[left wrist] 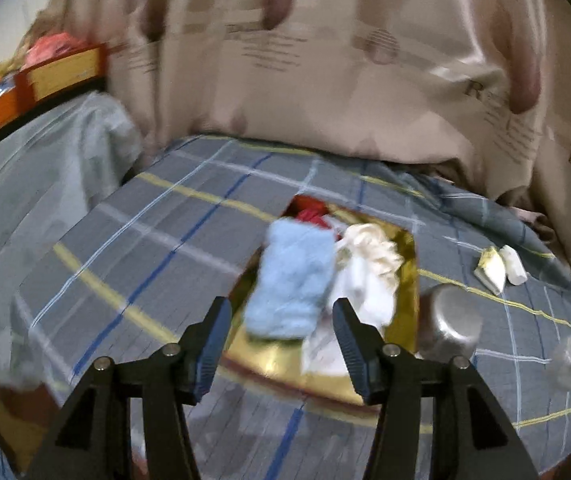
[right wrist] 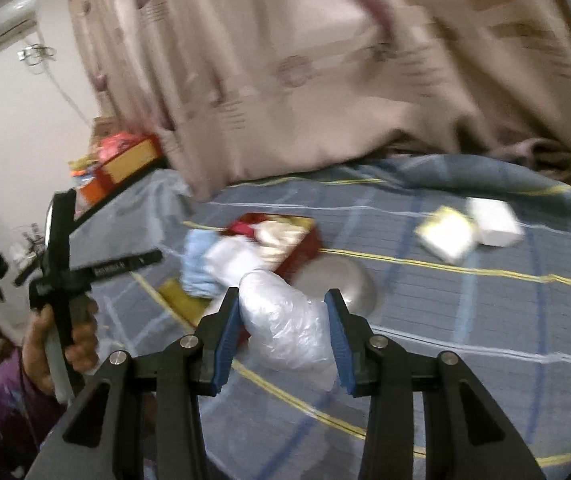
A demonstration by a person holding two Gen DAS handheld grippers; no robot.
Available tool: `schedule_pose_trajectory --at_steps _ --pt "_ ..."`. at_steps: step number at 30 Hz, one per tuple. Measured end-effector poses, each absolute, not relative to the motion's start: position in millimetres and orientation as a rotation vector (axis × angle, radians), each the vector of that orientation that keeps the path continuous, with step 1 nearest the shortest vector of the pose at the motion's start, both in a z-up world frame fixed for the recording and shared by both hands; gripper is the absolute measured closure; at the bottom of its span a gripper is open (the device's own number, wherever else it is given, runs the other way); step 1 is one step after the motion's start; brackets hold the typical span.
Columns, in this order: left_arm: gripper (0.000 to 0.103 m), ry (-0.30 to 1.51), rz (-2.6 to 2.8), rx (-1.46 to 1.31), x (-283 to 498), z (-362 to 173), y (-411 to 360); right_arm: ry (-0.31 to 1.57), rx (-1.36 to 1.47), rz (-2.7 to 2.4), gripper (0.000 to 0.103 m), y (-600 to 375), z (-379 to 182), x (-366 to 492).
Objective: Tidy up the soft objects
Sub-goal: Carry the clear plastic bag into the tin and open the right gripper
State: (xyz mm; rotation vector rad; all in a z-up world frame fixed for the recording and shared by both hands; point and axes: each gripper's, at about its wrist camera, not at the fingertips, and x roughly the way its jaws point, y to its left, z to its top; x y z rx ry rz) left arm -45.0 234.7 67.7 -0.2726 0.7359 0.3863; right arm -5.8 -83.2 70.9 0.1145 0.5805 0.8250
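Note:
On the plaid bed sheet lies an open box (left wrist: 407, 280) with a gold inside and red sides (right wrist: 303, 258). It holds a red cloth (left wrist: 311, 214), a cream cloth (left wrist: 373, 248) and a white cloth (left wrist: 361, 292). A light blue towel (left wrist: 293, 280) rests over its near left edge. My left gripper (left wrist: 281, 312) hangs just in front of the towel, jaws wide and the pads clear of it. My right gripper (right wrist: 281, 298) is shut on a crumpled clear plastic bag (right wrist: 289, 324), held above the sheet in front of the box.
A steel bowl (left wrist: 449, 320) lies upside down right of the box. Two pale packets (left wrist: 499, 268) lie further right on the sheet. A beige curtain (left wrist: 325, 80) hangs behind the bed. An orange and yellow box (left wrist: 57, 72) stands on a ledge far left. A person's hand (right wrist: 81, 336) grips the left tool's handle.

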Motion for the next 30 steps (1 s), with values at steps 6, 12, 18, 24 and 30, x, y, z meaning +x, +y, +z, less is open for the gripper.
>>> schedule_pose_trajectory --at_steps 6,12,18,24,30 --pt "0.049 0.739 0.448 -0.280 -92.4 63.0 239.8 0.611 0.141 1.004 0.064 -8.3 83.0 -6.6" --pt "0.049 0.753 0.433 -0.279 -99.5 56.0 248.6 0.700 0.082 1.066 0.064 71.9 64.6 6.9" --pt "0.049 0.790 0.454 -0.282 -96.6 45.0 259.6 0.764 0.015 1.030 0.064 108.5 41.2 16.8" --pt "0.049 0.819 0.464 -0.276 -92.9 36.8 262.9 0.803 0.004 0.995 0.064 121.7 23.8 25.9" --pt "0.049 0.836 0.467 -0.248 -89.4 31.9 259.8 0.833 -0.003 0.979 0.064 128.7 12.6 33.7"
